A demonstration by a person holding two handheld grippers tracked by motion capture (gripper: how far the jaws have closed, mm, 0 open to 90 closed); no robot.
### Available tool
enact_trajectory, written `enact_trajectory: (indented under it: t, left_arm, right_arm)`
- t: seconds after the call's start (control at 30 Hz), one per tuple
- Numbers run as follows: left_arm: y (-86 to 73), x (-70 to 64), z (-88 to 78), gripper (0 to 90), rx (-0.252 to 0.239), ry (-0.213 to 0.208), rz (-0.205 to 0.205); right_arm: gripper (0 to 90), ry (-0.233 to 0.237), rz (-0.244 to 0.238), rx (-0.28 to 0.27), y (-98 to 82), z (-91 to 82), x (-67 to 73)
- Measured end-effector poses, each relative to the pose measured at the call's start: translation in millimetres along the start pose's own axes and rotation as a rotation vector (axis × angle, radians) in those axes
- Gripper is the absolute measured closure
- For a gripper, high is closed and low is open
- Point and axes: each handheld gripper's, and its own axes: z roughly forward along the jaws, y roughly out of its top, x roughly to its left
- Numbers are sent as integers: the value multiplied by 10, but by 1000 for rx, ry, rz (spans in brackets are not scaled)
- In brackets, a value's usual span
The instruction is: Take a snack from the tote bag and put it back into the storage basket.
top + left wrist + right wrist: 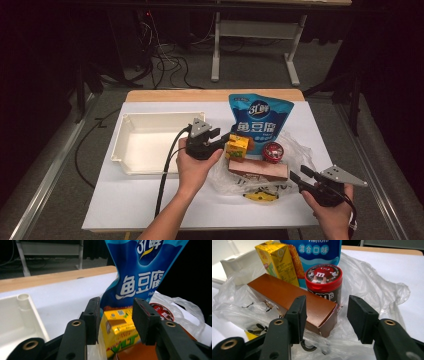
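A dark room with cables on the floor surrounds the white-topped bench [150, 200]. Groceries sit on a crumpled clear plastic bag [300, 150]; the white plastic tray [125, 142] is empty, so sorting seems barely begun. Left tongs [116, 315] stand open around the yellow drink carton [121, 331], not pressing. Right tongs [325, 315] gape before the brown cardboard box [287, 293].

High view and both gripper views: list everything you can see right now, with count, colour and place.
table: one, white top with wooden far edge
tray: one, cream, table's left
snack pouch: one, blue, far centre
plastic bag: one, clear, spread under the goods
drink carton: one, yellow, between the left tool's jaws
long box: one, brown, lying on the bag
candy tub: one, red lid, behind the box
left tool: black, open around the carton
right tool: black, open, near the box's end
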Motion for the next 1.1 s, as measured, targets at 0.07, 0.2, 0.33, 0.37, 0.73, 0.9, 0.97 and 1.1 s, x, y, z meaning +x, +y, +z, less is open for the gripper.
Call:
enact_trajectory:
  t: [0.07,0.2,0.33,0.37,0.73,0.9,0.97,1.1]
  left_arm:
    - [24,5,45,567,-5,7,2]
    - [64,33,115,551,-16,4,-16]
    - [73,45,216,538,-14,-14,-28]
    - [76,44,245,536,-12,-15,-31]
    - [151,-59,542,423,3,-24,-20]
    - [130,-124,553,430,5,-5,14]
    - [128,-116,528,438,9,-5,22]
    - [118,-70,472,480,8,7,16]
  right_arm:
    - [471,4,-2,-5,-6,5,1]
    - [442,19,-7,-17,-6,16,14]
    - [441,20,-11,-16,-9,21,32]
    - [441,19,-10,-17,-8,20,34]
    - [442,19,-12,-16,-18,31,23]
    - [443,13,-16,-27,-4,27,24]
    - [444,11,1,-42,36,33,4]
    - [455,4,8,-68,227,94,-31]
